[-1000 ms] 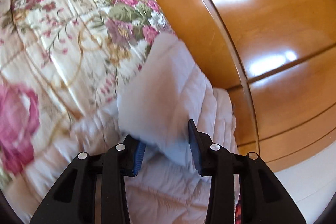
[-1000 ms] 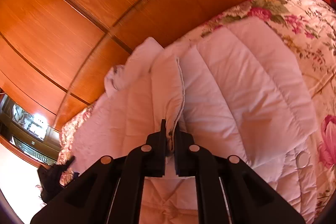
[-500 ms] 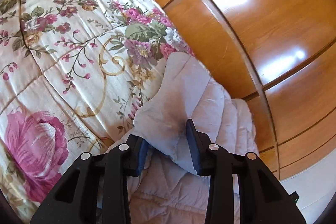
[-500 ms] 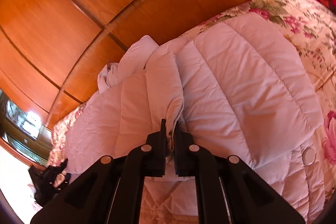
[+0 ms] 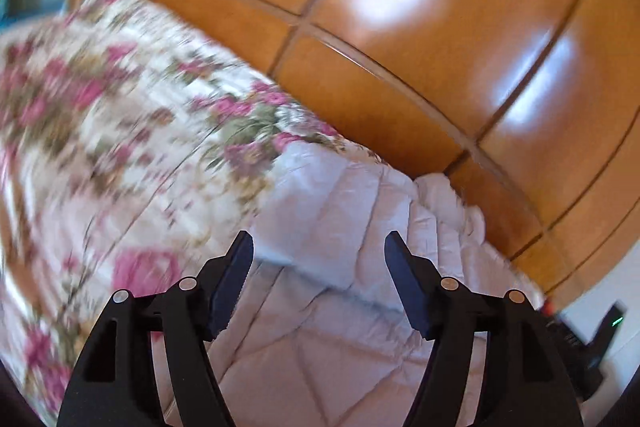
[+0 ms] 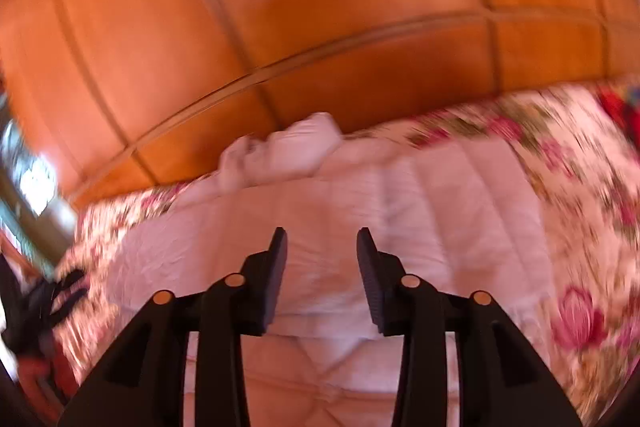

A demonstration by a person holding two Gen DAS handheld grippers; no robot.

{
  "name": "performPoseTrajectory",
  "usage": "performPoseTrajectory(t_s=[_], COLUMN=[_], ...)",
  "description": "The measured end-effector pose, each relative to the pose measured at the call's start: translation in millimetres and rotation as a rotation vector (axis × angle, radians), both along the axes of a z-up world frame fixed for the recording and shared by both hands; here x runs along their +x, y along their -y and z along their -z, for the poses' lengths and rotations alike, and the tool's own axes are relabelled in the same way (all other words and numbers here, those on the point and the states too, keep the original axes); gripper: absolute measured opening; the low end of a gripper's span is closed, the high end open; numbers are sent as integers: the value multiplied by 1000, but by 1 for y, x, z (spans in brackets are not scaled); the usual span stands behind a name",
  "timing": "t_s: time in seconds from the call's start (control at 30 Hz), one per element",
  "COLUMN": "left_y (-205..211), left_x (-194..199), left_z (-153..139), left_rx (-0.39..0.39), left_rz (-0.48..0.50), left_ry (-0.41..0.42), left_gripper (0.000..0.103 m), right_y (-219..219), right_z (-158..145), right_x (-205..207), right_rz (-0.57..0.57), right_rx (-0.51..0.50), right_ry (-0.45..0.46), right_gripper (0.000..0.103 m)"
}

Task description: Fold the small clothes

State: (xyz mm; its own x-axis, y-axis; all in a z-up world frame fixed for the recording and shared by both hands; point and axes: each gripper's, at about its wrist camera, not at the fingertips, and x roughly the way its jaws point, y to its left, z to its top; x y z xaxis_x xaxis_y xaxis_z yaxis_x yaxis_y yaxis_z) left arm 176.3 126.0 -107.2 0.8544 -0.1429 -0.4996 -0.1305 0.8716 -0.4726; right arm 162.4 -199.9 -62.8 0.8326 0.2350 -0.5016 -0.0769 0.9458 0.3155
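Observation:
A pale pink quilted jacket [image 5: 340, 211] lies folded on a floral bedspread [image 5: 120, 147] against a wooden wall. My left gripper [image 5: 319, 247] is open and empty, just above the jacket's near edge. In the right wrist view the jacket [image 6: 400, 211] lies flat and wide, with a bunched part [image 6: 288, 151] at its far end by the wall. My right gripper [image 6: 322, 243] is open and empty, above the jacket's near edge. Both views are motion-blurred.
A glossy orange wood-panel wall [image 5: 400, 27] runs along the far side of the bed, also in the right wrist view [image 6: 280, 7]. The floral bedspread [image 6: 580, 227] extends right of the jacket. A dark object [image 5: 592, 351] sits at the lower right of the left wrist view.
Both grippers have opened and let go of the jacket. The raised jacket flap has dropped flat. Both grippers have pulled back and tilted up.

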Motion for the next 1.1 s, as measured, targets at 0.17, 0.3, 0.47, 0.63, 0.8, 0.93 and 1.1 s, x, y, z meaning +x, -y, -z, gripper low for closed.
performPoseTrajectory(t_s=[0.17,0.3,0.47,0.63,0.8,0.93,1.1], left_y=[42,55,31,21,15,16,16], left_x=[60,100,112,118,123,121,97], left_z=[-6,18,52,61,66,64,41], left_rx=[158,343,362,320,269,262,228], left_rz=[151,144,69,73,95,99,151], left_ry=[-54,-137,-192,-188,-180,-170,-161], left_gripper=[54,48,42,42,42,42,72], right_y=[-28,-27,-47,-39,-33,-35,-36], right_z=[12,33,50,65,70,66,40], right_x=[29,49,61,62,73,69,39], right_rz=[-15,-37,-104,-91,-93,-88,-97], right_rx=[-222,-204,-230,-204,-157,-178,-149], right_ry=[-59,-114,-114,-96,-113,-110,-107], right_gripper=[37,38,39,38,38,40,73])
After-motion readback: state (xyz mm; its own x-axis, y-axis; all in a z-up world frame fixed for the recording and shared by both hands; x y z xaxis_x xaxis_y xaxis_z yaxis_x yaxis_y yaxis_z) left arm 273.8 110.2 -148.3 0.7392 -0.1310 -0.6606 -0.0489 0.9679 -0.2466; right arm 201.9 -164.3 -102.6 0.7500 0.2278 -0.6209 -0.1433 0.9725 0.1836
